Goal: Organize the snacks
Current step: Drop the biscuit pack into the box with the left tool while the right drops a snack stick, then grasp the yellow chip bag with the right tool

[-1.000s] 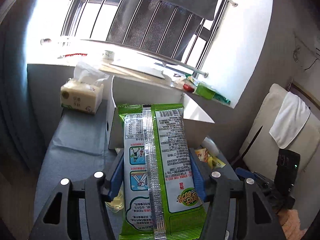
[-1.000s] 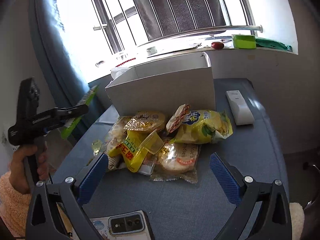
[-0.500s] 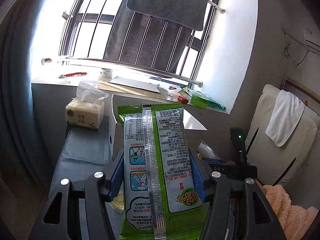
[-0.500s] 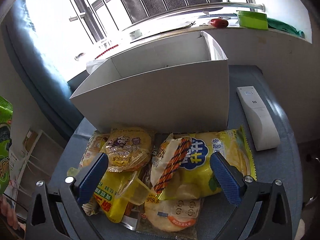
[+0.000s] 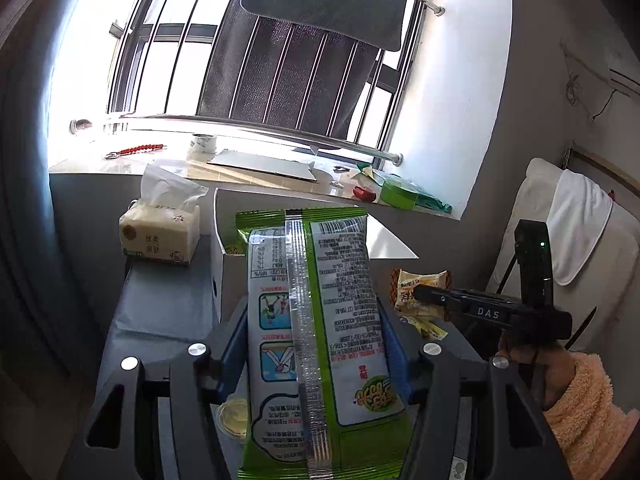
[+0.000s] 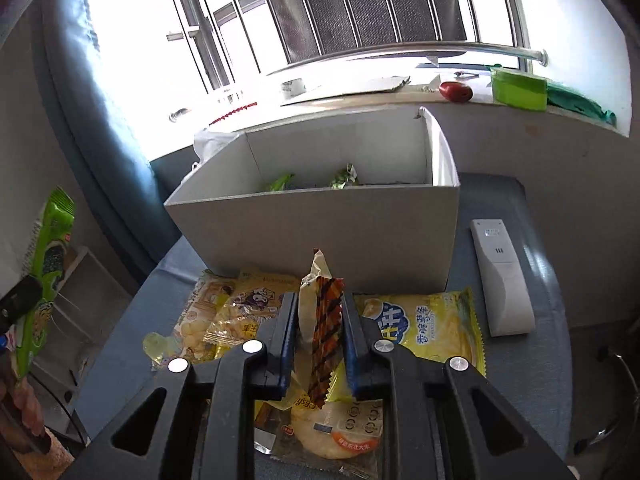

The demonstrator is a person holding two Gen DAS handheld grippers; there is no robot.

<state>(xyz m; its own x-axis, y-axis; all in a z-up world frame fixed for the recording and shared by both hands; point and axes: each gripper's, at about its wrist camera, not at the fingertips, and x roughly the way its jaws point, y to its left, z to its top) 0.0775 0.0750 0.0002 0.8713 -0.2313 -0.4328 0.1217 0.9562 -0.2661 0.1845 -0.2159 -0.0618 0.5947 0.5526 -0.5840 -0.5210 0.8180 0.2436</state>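
Having just clamped right gripper (image 6: pixel 319 330) onto striped snack (image 6: pixel 325 332), box (image 6: pixel 312 232) at twelve o'clock; left gripper (image 5: pixel 316 344) gripping green packet (image 5: pixel 316 320), awaiting boxing.

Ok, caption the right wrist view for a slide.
Right gripper shut on a striped snack packet before the white box.

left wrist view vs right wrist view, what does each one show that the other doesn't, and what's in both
Only the left wrist view shows the tissue pack, a white towel on a pale cushion, and the back print of the green snack bag clamped in the left gripper.

Only the right wrist view shows the white remote, green packets low inside the box, and the right gripper, whose jaws have just been closing, pressed on a striped snack packet.

Both show the white box, the green bag, the yellow snack pile and the windowsill.
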